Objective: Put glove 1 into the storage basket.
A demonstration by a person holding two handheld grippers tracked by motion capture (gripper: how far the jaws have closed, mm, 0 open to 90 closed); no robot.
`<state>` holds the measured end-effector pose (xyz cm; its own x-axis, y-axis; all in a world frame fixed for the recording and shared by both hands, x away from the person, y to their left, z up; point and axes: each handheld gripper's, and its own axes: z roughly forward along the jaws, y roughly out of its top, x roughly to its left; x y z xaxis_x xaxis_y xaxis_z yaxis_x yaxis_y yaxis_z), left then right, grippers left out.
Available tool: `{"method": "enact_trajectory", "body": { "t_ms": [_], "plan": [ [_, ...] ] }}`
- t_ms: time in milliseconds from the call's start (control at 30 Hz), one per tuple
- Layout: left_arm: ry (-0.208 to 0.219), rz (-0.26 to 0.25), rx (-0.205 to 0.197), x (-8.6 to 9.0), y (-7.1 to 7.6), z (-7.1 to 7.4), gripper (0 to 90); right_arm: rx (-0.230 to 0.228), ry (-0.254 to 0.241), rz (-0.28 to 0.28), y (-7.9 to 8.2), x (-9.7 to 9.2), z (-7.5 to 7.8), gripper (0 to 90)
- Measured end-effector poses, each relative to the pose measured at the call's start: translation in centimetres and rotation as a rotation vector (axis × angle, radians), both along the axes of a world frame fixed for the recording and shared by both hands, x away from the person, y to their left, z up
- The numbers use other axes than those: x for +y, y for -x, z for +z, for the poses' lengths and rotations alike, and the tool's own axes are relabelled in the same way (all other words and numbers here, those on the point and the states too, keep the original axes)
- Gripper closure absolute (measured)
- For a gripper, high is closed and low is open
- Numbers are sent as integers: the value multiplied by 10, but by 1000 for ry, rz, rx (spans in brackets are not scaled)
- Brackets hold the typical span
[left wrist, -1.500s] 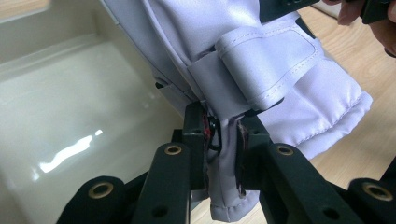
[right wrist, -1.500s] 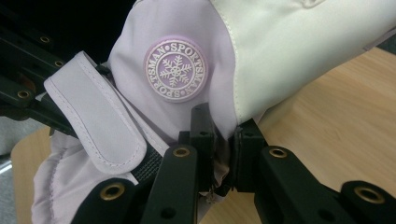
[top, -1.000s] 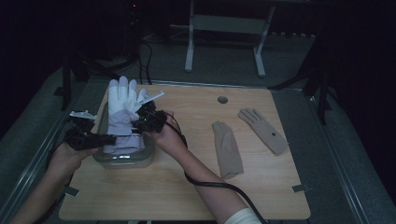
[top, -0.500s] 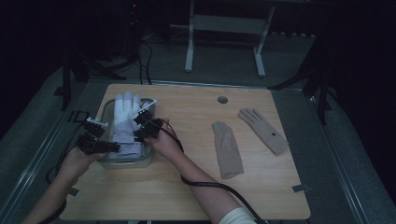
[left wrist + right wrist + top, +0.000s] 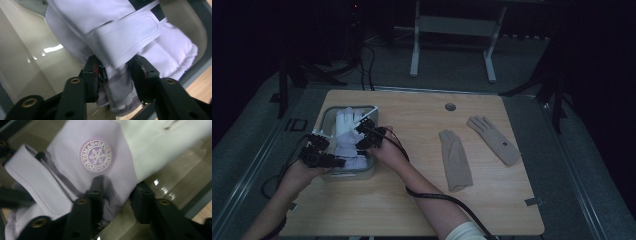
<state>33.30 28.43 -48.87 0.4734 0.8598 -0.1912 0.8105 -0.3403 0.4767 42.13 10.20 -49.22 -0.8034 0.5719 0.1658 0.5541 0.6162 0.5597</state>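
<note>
A white and lilac padded glove [image 5: 346, 134] lies in a clear plastic bin [image 5: 353, 175] at the table's left. My left gripper [image 5: 332, 161] reaches into the bin from the near left. Its jaws have just been opening, and the glove's cuff [image 5: 120, 37] sits loosely between them. My right gripper [image 5: 361, 144] comes in from the right, and its jaws have also just been opening. One jaw rests by the lilac back of the glove [image 5: 97, 155] with its round snowflake badge, and the other stands clear of the fabric.
Two beige gloves [image 5: 455, 159] [image 5: 494, 139] lie flat on the wooden table's right half. A round cable hole [image 5: 450, 107] sits near the far edge. The bin's clear walls [image 5: 30, 62] [image 5: 175, 177] close in around both grippers. Cables trail from both hands.
Both hands came down and lowered the glove from upright above the bin to lying inside it. Both sets of jaws now stand wider around the fabric.
</note>
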Motion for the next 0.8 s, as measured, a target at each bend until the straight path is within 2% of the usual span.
{"method": "enact_trajectory", "body": {
  "t_ms": [133, 233, 267, 367, 400, 433, 533, 600, 700, 800],
  "plan": [
    [5, 28, -23, 2, 3, 1, 488, -4, -34, -12, -4, -5, 5, 438],
    [42, 72, -70, 6, 8, 8, 417, -27, -73, 4, -3, -9, 14, 339],
    [48, 80, -80, 7, 9, 10, 386, -17, -79, 15, -2, -10, 18, 291],
    [77, 93, -109, 6, 13, 18, 317, -37, -86, 41, 0, -14, 25, 227],
    [91, 81, -121, 4, 15, 20, 285, -32, -91, 48, 0, -16, 27, 209],
    [99, 74, -130, 2, 17, 21, 240, -36, -105, 49, 0, -19, 29, 202],
    [119, 73, -164, -4, 19, 25, 211, -51, -113, 48, 1, -27, 35, 187],
    [137, 72, -197, -10, 21, 28, 211, -53, -117, 49, 2, -32, 38, 185],
    [179, 71, -214, -17, 22, 33, 211, -67, -116, 43, 4, -42, 44, 185],
    [184, 58, -238, -28, 23, 36, 211, -64, -126, 32, 5, -56, 47, 185]
  ]
}}
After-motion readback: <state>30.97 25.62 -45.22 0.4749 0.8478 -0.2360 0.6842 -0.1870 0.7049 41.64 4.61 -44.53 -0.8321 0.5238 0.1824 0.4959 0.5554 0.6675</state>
